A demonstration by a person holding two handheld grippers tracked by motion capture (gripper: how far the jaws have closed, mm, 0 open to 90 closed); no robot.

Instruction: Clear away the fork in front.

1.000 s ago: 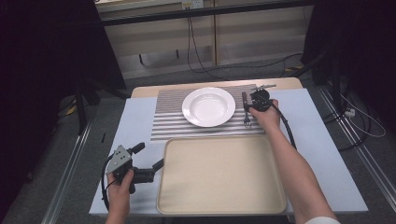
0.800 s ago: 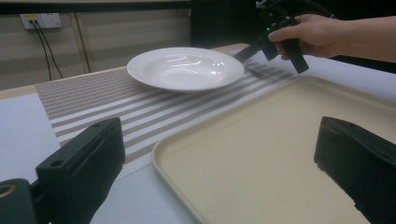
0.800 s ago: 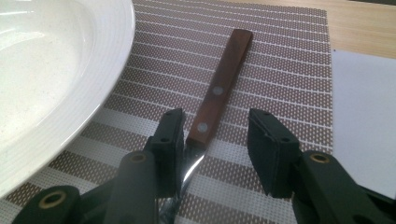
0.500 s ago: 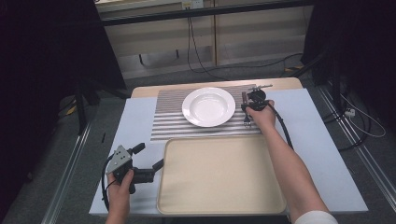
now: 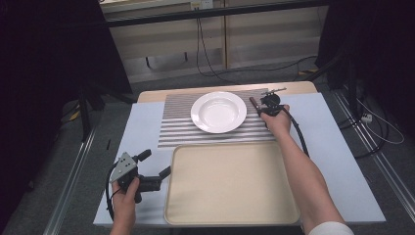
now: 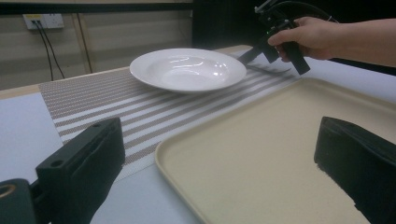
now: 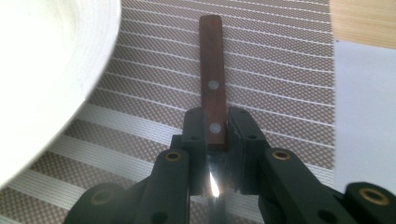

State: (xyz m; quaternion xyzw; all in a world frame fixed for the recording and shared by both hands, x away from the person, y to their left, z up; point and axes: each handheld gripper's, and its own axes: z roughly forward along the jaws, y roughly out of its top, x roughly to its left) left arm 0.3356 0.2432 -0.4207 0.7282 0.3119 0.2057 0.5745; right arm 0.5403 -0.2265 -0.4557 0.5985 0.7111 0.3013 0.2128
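Where woven striped placemat [image 7: 289, 60] lies, wood-handled riveted knife [image 7: 212, 88] — clamped by right hand-held gripper [image 7: 215, 135].

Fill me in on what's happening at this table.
A person works two hand-held grippers. The right gripper has its jaws closed on a wooden-handled knife lying on the striped placemat, just right of the white plate. The left gripper rests open by the empty beige tray.

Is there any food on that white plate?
No, the white plate sits bare on the striped placemat, nothing in its bowl.
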